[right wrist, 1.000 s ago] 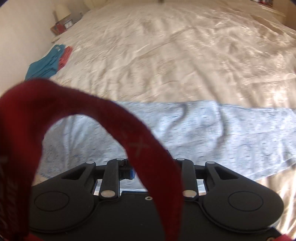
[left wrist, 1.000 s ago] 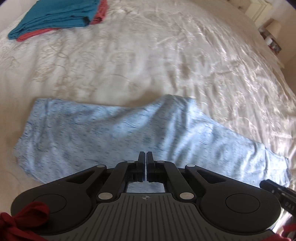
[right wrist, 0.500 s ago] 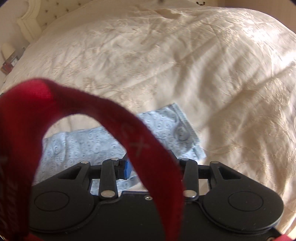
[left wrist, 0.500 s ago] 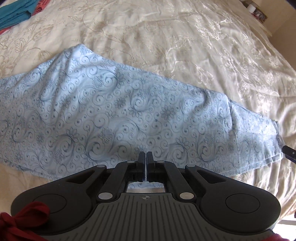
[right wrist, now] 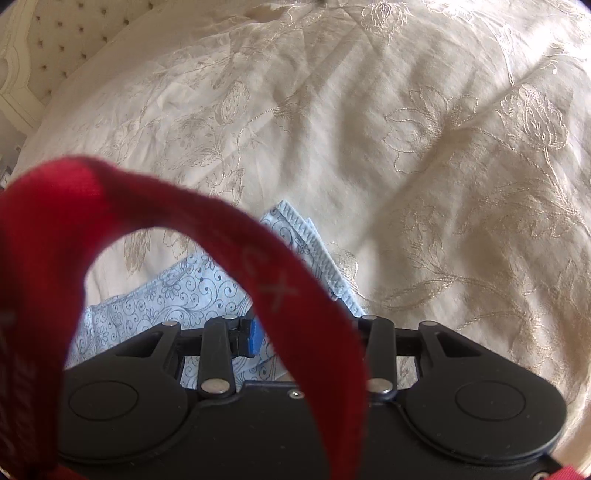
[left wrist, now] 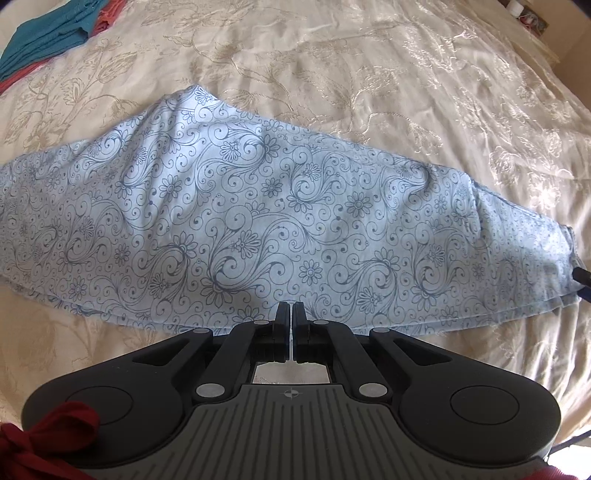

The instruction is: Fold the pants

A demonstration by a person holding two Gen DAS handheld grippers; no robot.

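Note:
The pants [left wrist: 258,221] are light blue with a dark swirl-and-flower print and lie folded lengthwise across the cream bedspread. My left gripper [left wrist: 291,312] is shut and empty, its tips over the near edge of the pants at mid length. In the right wrist view the hem end of the pants [right wrist: 207,291] lies under my right gripper [right wrist: 295,332]. Its jaws stand apart with one blue pad [right wrist: 254,335] showing. A red strap [right wrist: 221,236] hides the other fingertip.
Folded teal and coral clothes [left wrist: 48,33] lie at the far left of the bed. The embroidered bedspread [left wrist: 369,74] stretches beyond the pants. A tufted headboard [right wrist: 55,48] stands at the far left in the right wrist view. A nightstand corner [left wrist: 532,18] shows far right.
Both grippers have come down closer to the pants. The right gripper swung to the hem end and now sits right over it. The left gripper stayed shut.

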